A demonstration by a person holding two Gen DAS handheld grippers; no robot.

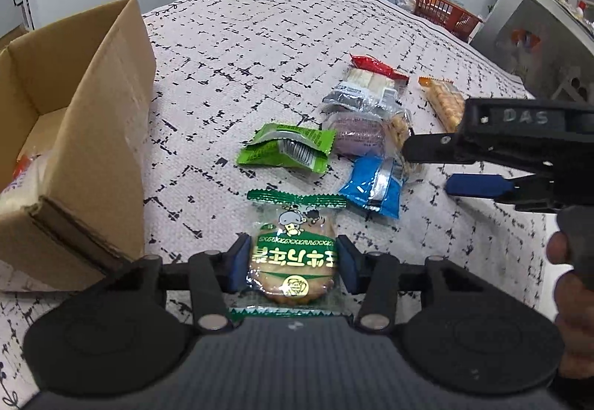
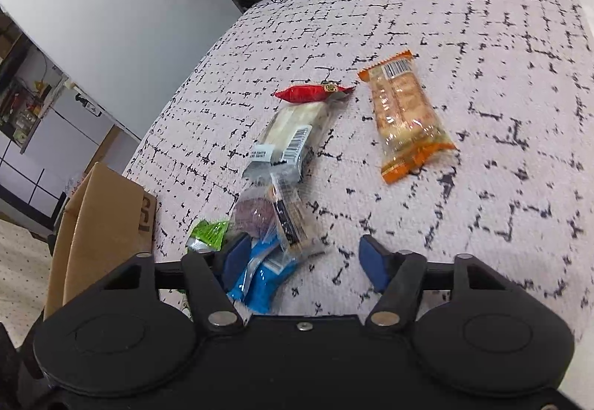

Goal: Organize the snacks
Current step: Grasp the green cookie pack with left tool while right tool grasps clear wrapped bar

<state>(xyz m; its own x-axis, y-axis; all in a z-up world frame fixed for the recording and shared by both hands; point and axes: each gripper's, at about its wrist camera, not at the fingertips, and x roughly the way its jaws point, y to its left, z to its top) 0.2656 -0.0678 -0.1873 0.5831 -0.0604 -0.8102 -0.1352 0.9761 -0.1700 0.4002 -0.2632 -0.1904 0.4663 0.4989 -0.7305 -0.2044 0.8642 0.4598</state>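
A table (image 1: 260, 38) under a pale cloth with black dashes carries a scatter of snack packets. Nearest the left wrist camera lies a round cracker packet (image 1: 293, 257) with green ends, flat on the cloth, and the left tongs (image 1: 293, 263) straddle it with both blue pads at or touching its sides; beyond it lie a green packet (image 1: 286, 148), a blue packet (image 1: 375, 185), a purple snack in clear wrap (image 1: 356, 135), white bars (image 1: 367, 83), a red candy (image 2: 312, 92) and an orange biscuit packet (image 2: 404, 116). An open cardboard box (image 1: 74, 135) stands at the left of the table, while the right tongs (image 2: 304, 261) hover open over the blue packet with nothing gripped.
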